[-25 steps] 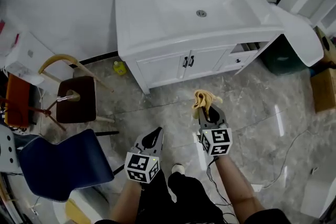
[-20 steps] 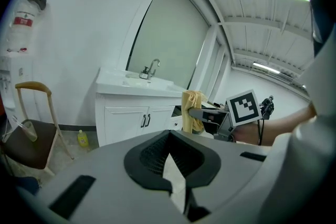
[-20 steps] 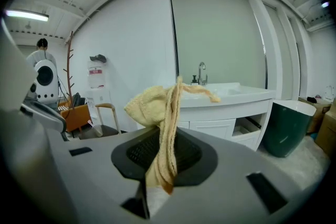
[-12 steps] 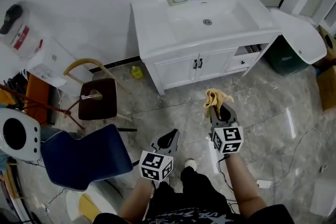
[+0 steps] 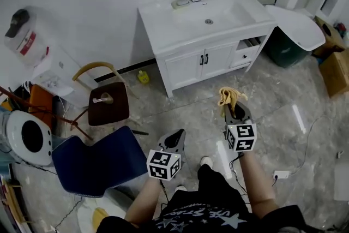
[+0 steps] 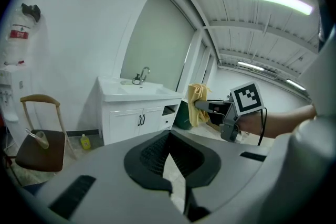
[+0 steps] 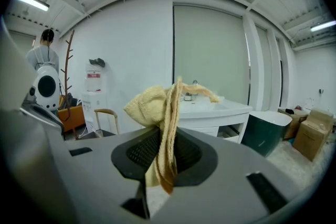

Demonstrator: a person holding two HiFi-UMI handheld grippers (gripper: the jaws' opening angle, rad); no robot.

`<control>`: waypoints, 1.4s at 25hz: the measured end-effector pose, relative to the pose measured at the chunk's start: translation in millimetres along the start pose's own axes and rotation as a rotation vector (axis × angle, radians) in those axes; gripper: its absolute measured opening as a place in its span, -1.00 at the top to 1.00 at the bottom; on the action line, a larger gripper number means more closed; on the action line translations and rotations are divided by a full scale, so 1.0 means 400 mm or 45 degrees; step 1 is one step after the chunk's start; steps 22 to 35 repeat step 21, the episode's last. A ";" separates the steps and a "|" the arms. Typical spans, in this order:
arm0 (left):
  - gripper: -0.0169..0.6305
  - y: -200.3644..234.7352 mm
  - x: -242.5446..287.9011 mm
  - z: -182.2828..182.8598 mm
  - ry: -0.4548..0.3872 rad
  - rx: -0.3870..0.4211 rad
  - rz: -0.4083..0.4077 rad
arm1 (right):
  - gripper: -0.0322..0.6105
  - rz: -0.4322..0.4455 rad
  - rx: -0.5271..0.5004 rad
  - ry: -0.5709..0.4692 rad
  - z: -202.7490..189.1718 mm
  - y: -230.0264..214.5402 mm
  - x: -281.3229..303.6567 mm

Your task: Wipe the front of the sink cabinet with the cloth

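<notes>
The white sink cabinet (image 5: pixel 203 60) stands against the far wall, with two doors, a small drawer and a tap on top. It also shows in the left gripper view (image 6: pixel 134 118) and behind the cloth in the right gripper view (image 7: pixel 212 113). My right gripper (image 5: pixel 234 111) is shut on a crumpled yellow cloth (image 5: pixel 229 96), held in the air well short of the cabinet front. The cloth (image 7: pixel 155 107) bunches above the right gripper (image 7: pixel 167 136). My left gripper (image 5: pixel 175 141) hangs lower and to the left, shut and holding nothing (image 6: pixel 169 136). It sees the cloth (image 6: pixel 196 103) too.
A brown stool-chair (image 5: pixel 108 103) and a blue chair (image 5: pixel 92 163) stand at the left, with a white fan (image 5: pixel 28 138) beyond. A yellow bottle (image 5: pixel 143 77) lies by the cabinet's left foot. A green bin (image 5: pixel 286 51) and cardboard box (image 5: pixel 334 69) sit at the right. A power strip (image 5: pixel 280 174) lies on the marble floor.
The view has drawn back and shifted, so the cabinet looks smaller and farther off. Both grippers keep their places; the right one still holds the cloth.
</notes>
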State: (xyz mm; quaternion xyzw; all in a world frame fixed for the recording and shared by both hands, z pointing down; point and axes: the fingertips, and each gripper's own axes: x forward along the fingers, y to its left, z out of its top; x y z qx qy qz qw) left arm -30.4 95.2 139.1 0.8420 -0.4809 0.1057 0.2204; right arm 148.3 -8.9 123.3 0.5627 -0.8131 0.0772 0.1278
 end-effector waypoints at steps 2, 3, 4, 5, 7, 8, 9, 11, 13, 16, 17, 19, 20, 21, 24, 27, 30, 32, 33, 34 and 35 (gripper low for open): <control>0.90 -0.007 -0.056 -0.018 -0.001 0.009 -0.015 | 0.65 -0.026 0.014 -0.010 0.000 0.030 -0.060; 0.90 -0.012 -0.088 -0.032 -0.001 0.010 -0.020 | 0.65 -0.036 0.025 -0.010 -0.005 0.049 -0.092; 0.90 -0.017 -0.123 -0.047 -0.001 0.008 -0.023 | 0.66 -0.042 0.035 -0.007 -0.012 0.071 -0.124; 0.90 -0.020 -0.158 -0.062 -0.001 0.004 -0.023 | 0.65 -0.045 0.045 -0.004 -0.018 0.094 -0.154; 0.90 -0.021 -0.223 -0.080 -0.008 -0.002 -0.022 | 0.66 -0.048 0.059 -0.004 -0.019 0.138 -0.203; 0.90 -0.020 -0.251 -0.084 -0.014 -0.001 -0.022 | 0.66 -0.049 0.061 -0.009 -0.014 0.159 -0.222; 0.90 -0.018 -0.277 -0.088 -0.020 0.003 -0.021 | 0.66 -0.047 0.059 -0.017 -0.009 0.180 -0.240; 0.90 -0.015 -0.325 -0.092 -0.032 0.014 -0.017 | 0.66 -0.040 0.053 -0.030 0.001 0.219 -0.273; 0.90 -0.012 -0.366 -0.094 -0.046 0.021 -0.014 | 0.66 -0.037 0.055 -0.039 0.005 0.253 -0.303; 0.90 -0.010 -0.415 -0.099 -0.060 0.029 -0.020 | 0.66 -0.042 0.065 -0.039 0.000 0.295 -0.346; 0.90 -0.009 -0.427 -0.102 -0.063 0.031 -0.023 | 0.66 -0.043 0.066 -0.039 -0.003 0.307 -0.358; 0.90 -0.006 -0.445 -0.110 -0.068 0.034 -0.029 | 0.66 -0.043 0.063 -0.041 -0.003 0.329 -0.377; 0.90 -0.005 -0.454 -0.116 -0.070 0.034 -0.033 | 0.66 -0.043 0.059 -0.042 -0.003 0.339 -0.387; 0.90 -0.005 -0.461 -0.122 -0.070 0.032 -0.037 | 0.66 -0.042 0.055 -0.043 -0.004 0.349 -0.398; 0.90 -0.005 -0.461 -0.122 -0.070 0.032 -0.037 | 0.66 -0.042 0.055 -0.043 -0.004 0.349 -0.398; 0.90 -0.005 -0.461 -0.122 -0.070 0.032 -0.037 | 0.66 -0.042 0.055 -0.043 -0.004 0.349 -0.398; 0.90 -0.005 -0.461 -0.122 -0.070 0.032 -0.037 | 0.66 -0.042 0.055 -0.043 -0.004 0.349 -0.398; 0.90 -0.005 -0.461 -0.122 -0.070 0.032 -0.037 | 0.66 -0.042 0.055 -0.043 -0.004 0.349 -0.398; 0.90 -0.005 -0.461 -0.122 -0.070 0.032 -0.037 | 0.66 -0.042 0.055 -0.043 -0.004 0.349 -0.398; 0.90 -0.005 -0.461 -0.122 -0.070 0.032 -0.037 | 0.66 -0.042 0.055 -0.043 -0.004 0.349 -0.398; 0.90 -0.005 -0.461 -0.122 -0.070 0.032 -0.037 | 0.66 -0.042 0.055 -0.043 -0.004 0.349 -0.398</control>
